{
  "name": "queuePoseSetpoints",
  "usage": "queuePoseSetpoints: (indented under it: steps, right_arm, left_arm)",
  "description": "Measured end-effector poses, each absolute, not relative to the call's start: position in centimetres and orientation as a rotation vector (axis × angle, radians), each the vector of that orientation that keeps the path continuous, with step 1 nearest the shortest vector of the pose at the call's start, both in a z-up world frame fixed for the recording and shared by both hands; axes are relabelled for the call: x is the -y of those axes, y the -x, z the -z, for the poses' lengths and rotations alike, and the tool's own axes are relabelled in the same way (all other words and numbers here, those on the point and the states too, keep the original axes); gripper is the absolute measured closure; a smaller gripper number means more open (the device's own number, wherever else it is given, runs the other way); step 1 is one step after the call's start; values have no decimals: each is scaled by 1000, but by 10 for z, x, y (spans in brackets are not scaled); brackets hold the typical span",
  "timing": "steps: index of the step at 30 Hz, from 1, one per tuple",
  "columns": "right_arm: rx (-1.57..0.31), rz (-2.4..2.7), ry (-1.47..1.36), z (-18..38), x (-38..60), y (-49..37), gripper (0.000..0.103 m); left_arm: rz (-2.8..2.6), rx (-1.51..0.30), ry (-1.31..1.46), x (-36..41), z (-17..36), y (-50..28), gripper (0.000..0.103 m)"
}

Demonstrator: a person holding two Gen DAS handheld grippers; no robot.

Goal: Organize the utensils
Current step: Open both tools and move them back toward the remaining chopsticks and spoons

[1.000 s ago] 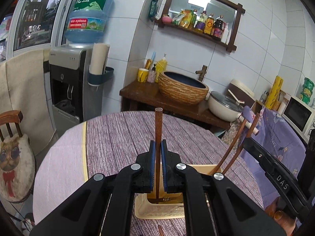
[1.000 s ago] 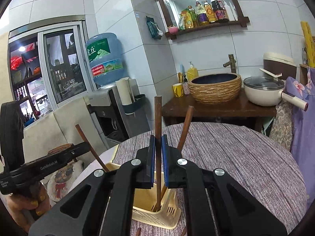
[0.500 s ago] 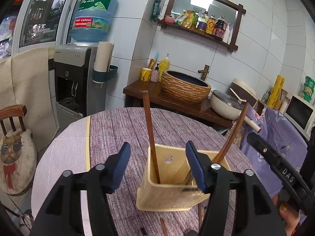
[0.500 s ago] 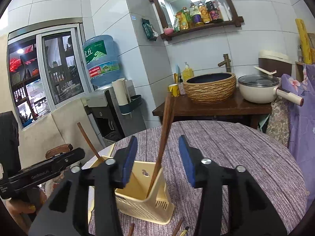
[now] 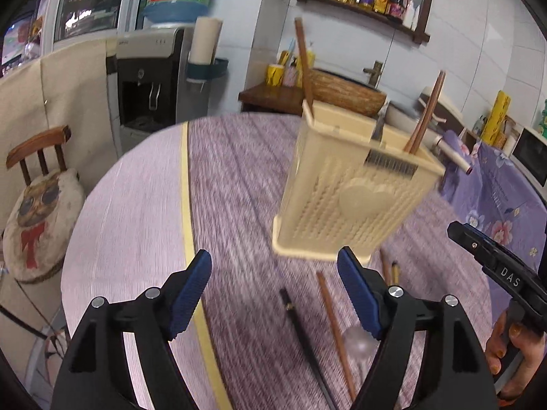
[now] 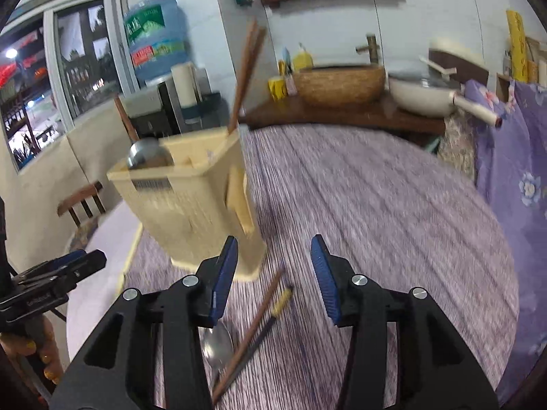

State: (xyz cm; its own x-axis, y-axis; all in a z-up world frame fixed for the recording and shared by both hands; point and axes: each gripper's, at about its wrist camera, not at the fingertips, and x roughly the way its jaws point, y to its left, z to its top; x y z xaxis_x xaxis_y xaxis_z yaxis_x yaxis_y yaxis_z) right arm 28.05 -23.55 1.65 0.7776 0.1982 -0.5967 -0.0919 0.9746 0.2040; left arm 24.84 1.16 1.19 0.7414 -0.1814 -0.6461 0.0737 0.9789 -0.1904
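Observation:
A cream plastic utensil holder [image 5: 352, 188] stands on the purple-clothed round table [image 5: 236, 177]; it also shows in the right wrist view [image 6: 191, 198]. Brown wooden chopsticks [image 5: 304, 65] [image 6: 244, 71] stand in it, with a metal spoon bowl [image 6: 148, 153] showing at its rim. On the cloth before the holder lie a brown chopstick [image 5: 333, 324] [image 6: 251, 331], a black chopstick with a yellow band [image 5: 304, 338] [image 6: 273, 314] and a metal spoon [image 6: 215, 345]. My left gripper [image 5: 273, 297] is open and empty, back from the holder. My right gripper [image 6: 273, 276] is open and empty above the loose utensils.
A wooden chair with a cat cushion [image 5: 37, 215] stands left of the table. Behind are a water dispenser [image 5: 154, 75], a woven basin [image 6: 338, 82] and a white pot [image 6: 424, 95] on a wooden counter. Purple floral cloth [image 6: 516, 184] hangs at right.
Both grippers were shut on upright chopsticks over the holder, then opened and left them standing in it. Both have now pulled back and lowered, so the holder appears farther off and loose utensils show.

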Motion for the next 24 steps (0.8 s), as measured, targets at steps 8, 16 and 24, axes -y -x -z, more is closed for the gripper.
queuePoseSetpoints:
  steps: [8, 16, 24]
  right_arm:
    - [-809, -173, -188, 31, 226, -278, 68]
    - [-884, -200, -119, 34, 201, -304, 84]
    - [-959, -179, -164, 50, 203, -319, 86]
  left_arm:
    - [133, -848, 141, -7, 33, -238, 41]
    - [145, -881, 116, 1, 44, -239, 53]
    - [152, -892, 108, 6, 46, -239, 54]
